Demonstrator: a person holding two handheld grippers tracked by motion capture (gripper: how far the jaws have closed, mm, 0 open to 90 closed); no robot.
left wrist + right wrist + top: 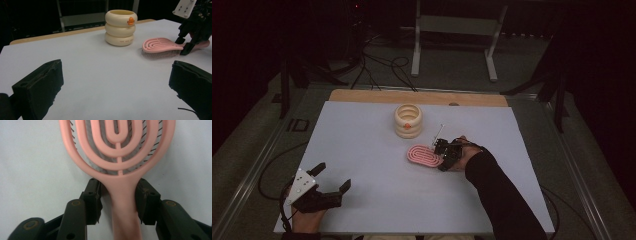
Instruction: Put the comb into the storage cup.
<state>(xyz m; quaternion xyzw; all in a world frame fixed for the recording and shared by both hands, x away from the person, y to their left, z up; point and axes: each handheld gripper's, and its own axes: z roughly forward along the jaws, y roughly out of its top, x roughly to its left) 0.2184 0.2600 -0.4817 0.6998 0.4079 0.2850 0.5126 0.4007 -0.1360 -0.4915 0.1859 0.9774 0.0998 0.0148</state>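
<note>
Two grippers: one in each of the person's hands, well apart on the bench (362, 150).
Left gripper (331, 181): nearest, at the front left corner of the bench, held in the person's left hand with a grey three-cornered plate on top.
Left jaws: spread wide with nothing between them; in the left gripper view they rise at the two bottom corners over bare white surface.
Right gripper (118, 200): farther in, right of the middle of the bench, held in the right hand at the end of a dark sleeve (499, 192).
Right jaws: set one on each side of the brush's handle, right where it meets the head; the right pad seems to touch the handle, while a thin gap may remain at the left pad, which is hard to judge at this close range.
Pink hairbrush (117, 150): lies flat on the bench near its middle, oval open-ribbed back up and bristles down, handle pointing toward the right gripper.
Brush and holder: the brush's head lies just in front of the cream holder, near but apart.
Cream ringed holder (408, 120): stands upright beyond the brush, three stacked rings with a small orange mark on the top ring.
Far edge: a wooden strip (417, 97) runs along the back of the bench.
Beyond: dark floor with cables and a white metal frame (454, 30).
</note>
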